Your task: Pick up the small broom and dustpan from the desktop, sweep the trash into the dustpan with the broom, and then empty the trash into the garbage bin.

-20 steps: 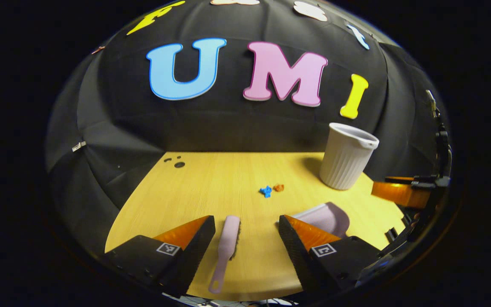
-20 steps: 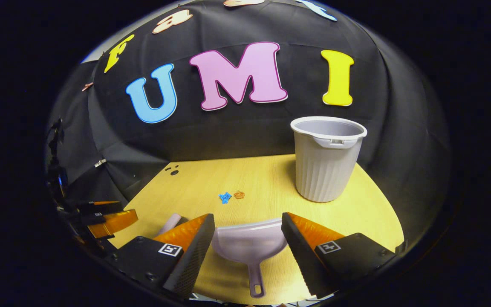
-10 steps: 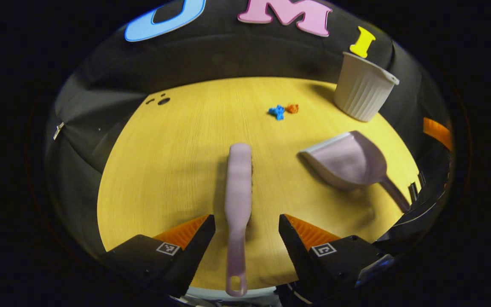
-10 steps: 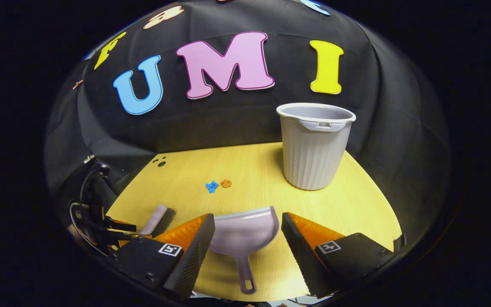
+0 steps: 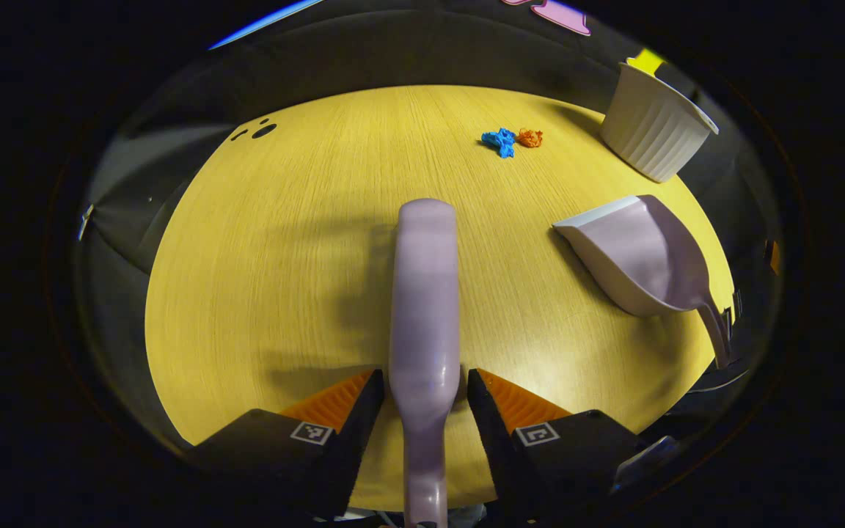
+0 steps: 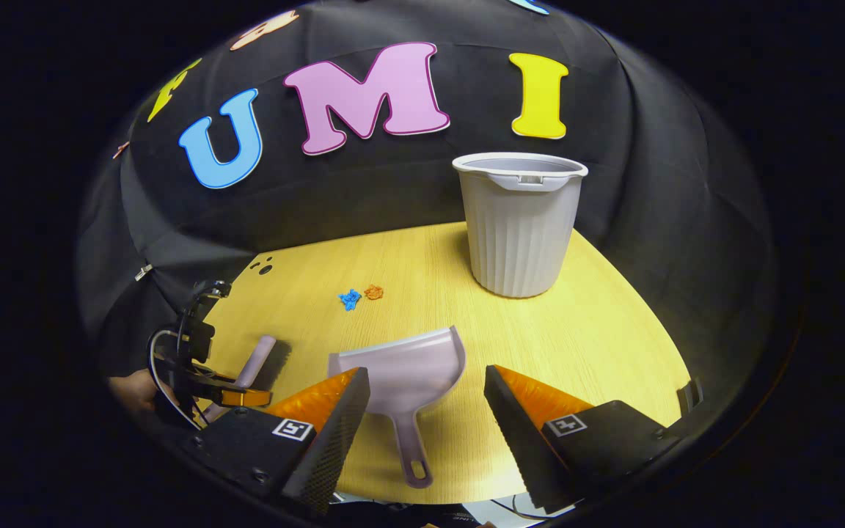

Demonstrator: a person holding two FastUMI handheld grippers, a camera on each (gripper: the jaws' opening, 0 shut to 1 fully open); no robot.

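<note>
The desktop (image 5: pixel 283 242) is pale yellow wood-grain laminate with a rounded far edge, smooth and faintly glossy under my fingers.

The garbage bin (image 6: pixel 519 220) is the biggest thing on it: a tapered, vertically ribbed pale plastic tub with a rolled rim, standing upright at about one o'clock in my right gripper view and at about two o'clock in my left gripper view.

The dustpan (image 6: pixel 408 367) comes next, smooth lilac plastic, a scoop with a flat lip and a slim handle ending in a hanging loop. It lies flat at twelve o'clock from my right gripper (image 6: pixel 426 411), handle running back between my fingers, which stand wide apart and touch nothing. In my left gripper view it sits at three o'clock.

The broom (image 5: pixel 424 308) is a long, rounded lilac bar, glossy on top, bristles dark along its side in the right gripper view. My left gripper (image 5: pixel 419 411) has narrowed to just beside its neck; I cannot tell whether both fingers press on it.

The trash (image 5: pixel 510 139), two tiny crumpled scraps, blue touching orange, lies at one o'clock beyond the broom.
</note>
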